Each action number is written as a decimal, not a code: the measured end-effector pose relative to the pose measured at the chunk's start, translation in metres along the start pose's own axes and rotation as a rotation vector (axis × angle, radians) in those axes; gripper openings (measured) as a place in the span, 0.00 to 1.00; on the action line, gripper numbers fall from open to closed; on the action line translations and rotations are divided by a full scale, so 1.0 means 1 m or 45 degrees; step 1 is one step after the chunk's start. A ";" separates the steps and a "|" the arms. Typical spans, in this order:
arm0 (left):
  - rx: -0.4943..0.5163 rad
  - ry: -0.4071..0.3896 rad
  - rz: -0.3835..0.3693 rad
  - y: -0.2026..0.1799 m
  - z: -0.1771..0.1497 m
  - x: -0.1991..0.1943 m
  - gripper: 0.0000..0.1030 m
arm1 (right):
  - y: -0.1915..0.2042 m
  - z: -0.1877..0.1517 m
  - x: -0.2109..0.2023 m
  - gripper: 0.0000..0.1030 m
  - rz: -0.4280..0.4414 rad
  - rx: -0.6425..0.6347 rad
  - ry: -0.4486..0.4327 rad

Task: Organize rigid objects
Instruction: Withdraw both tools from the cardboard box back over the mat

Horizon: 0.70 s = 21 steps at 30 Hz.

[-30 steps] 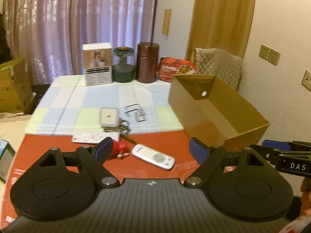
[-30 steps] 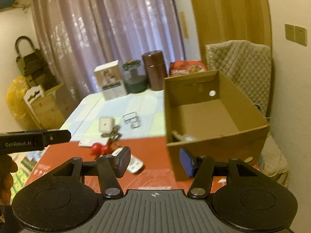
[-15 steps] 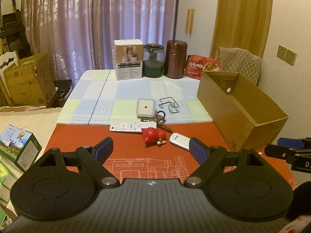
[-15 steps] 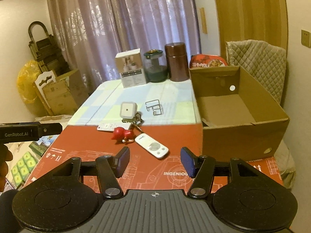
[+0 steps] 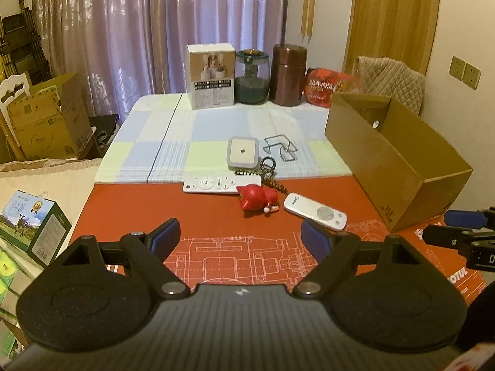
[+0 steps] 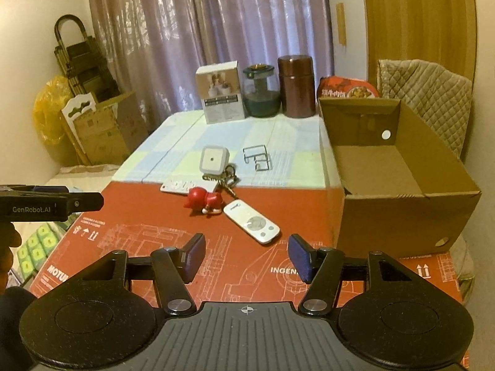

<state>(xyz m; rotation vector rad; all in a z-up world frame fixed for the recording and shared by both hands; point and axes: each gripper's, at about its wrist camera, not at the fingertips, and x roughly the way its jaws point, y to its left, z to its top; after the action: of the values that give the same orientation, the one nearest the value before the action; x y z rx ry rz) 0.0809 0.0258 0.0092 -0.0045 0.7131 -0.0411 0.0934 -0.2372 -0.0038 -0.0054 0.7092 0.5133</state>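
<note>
Small objects lie mid-table: a red figurine keychain [image 5: 258, 201] [image 6: 204, 201], a white oval remote [image 5: 315, 212] [image 6: 252, 222], a flat white remote [image 5: 221, 184] [image 6: 179, 186], a square white night light [image 5: 243, 152] [image 6: 214, 158], a bunch of keys [image 5: 268, 170] [image 6: 227, 176] and a wire stand [image 5: 280, 146] [image 6: 257, 156]. An open cardboard box [image 5: 399, 167] [image 6: 399, 182] stands at the right, with nothing showing inside it. My left gripper [image 5: 239, 241] hovers open over the red mat, short of the objects. My right gripper [image 6: 246, 258] is open and empty, just short of the oval remote.
A white product box [image 5: 210, 75], a glass jar [image 5: 251, 75], a brown canister [image 5: 288, 74] and a red food pack [image 5: 328, 88] line the table's far edge. Cardboard boxes [image 5: 43, 117] and a milk carton box [image 5: 32, 224] stand at the left. A quilted chair [image 6: 430, 92] is behind the open box.
Both views have swung left and tilted down, so the table objects now sit centred ahead of both grippers. The right jaws have widened slightly. Nothing on the table has moved.
</note>
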 end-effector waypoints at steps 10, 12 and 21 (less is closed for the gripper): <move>0.028 0.068 0.011 0.003 -0.004 0.032 0.80 | -0.001 -0.002 0.032 0.56 0.000 -0.041 0.058; 0.030 0.081 0.014 0.004 -0.004 0.040 0.80 | -0.002 -0.001 0.040 0.56 0.002 -0.058 0.063; 0.046 0.126 0.004 0.010 -0.002 0.087 0.80 | -0.001 0.005 0.093 0.56 0.019 -0.160 0.130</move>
<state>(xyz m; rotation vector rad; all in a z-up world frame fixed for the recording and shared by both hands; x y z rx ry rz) 0.1458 0.0328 -0.0496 0.0338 0.8109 -0.0512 0.1563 -0.1960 -0.0581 -0.1446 0.7765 0.5741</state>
